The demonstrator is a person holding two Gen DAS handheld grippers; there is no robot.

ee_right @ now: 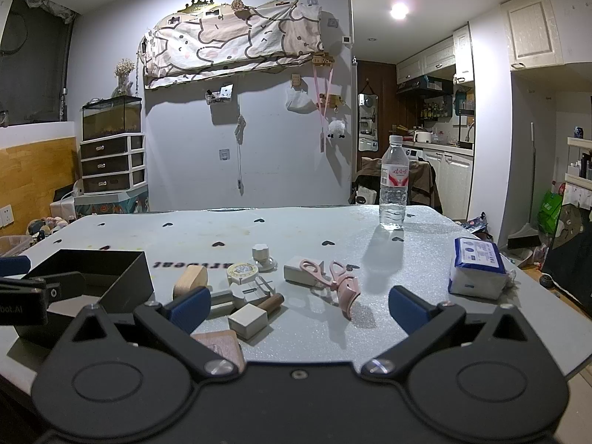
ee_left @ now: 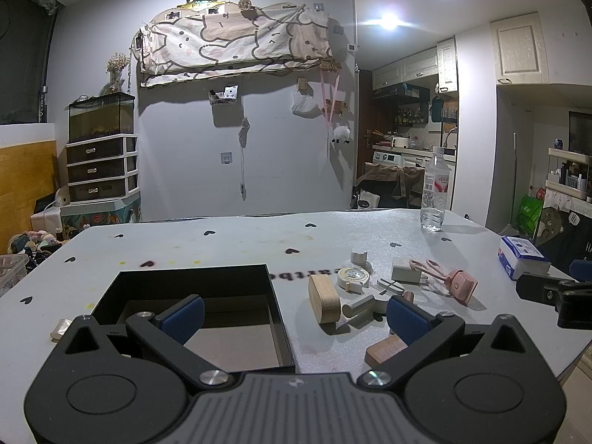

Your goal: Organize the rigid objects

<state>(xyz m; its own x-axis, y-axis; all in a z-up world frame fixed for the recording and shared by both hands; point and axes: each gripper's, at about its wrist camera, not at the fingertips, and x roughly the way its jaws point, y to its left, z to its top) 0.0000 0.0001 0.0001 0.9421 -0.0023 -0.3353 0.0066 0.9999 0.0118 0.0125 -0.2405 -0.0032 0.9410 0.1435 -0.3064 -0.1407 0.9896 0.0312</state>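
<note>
An open black box (ee_left: 275,298) (ee_right: 122,288) sits on the grey table, with its floor bare as far as I can see. To its right lies a cluster of small items: a wooden oval block (ee_left: 325,298) (ee_right: 190,280), a tape roll (ee_left: 353,276) (ee_right: 242,272), pink scissors (ee_left: 453,277) (ee_right: 333,277), a white cube (ee_right: 248,319), a pinkish flat block (ee_left: 384,348) (ee_right: 224,347) and a small knob (ee_left: 359,258) (ee_right: 262,253). My left gripper (ee_left: 294,314) is open, straddling the box's right wall. My right gripper (ee_right: 298,305) is open over the cluster's near right side.
A water bottle (ee_left: 434,188) (ee_right: 394,185) stands at the far right of the table. A tissue pack (ee_left: 521,257) (ee_right: 477,268) lies by the right edge. A small pale object (ee_left: 61,327) lies left of the box. Drawers and a tank stand by the wall.
</note>
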